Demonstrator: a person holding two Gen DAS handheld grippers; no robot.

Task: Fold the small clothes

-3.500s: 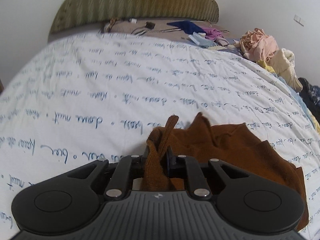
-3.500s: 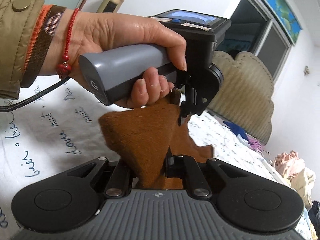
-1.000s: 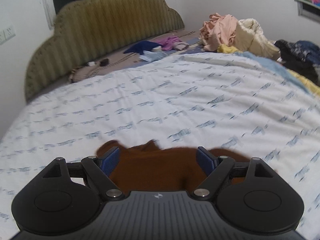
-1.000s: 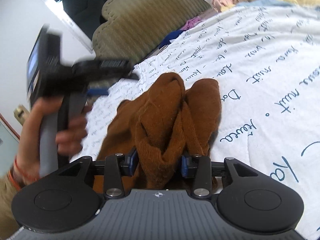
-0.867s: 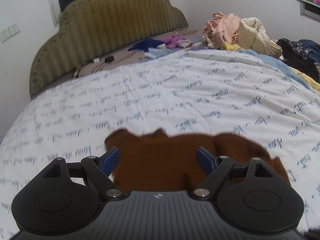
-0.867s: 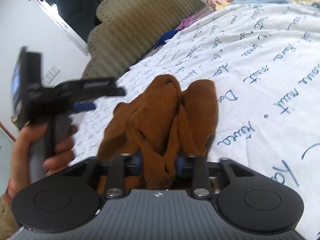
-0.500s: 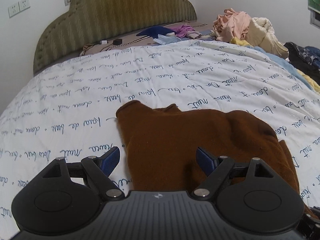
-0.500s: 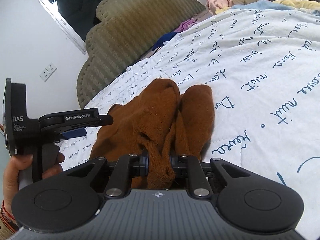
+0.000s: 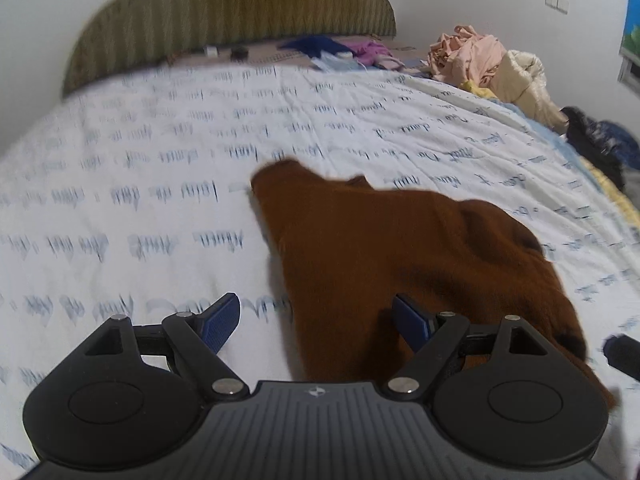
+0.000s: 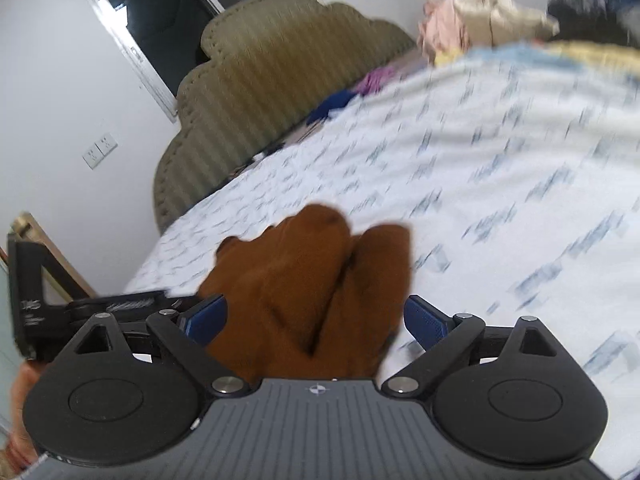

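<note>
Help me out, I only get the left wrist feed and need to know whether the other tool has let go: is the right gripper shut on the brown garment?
Observer: No. The right gripper is open, with the brown garment lying loose between its spread blue pads.
Operator: Is the cloth flat at that end?
Observer: No, from the right wrist it is bunched into two humps with a crease between them.
Operator: Where is my left gripper relative to it?
Observer: The left gripper sits at the cloth's left edge in the right wrist view, jaws apart.
</note>
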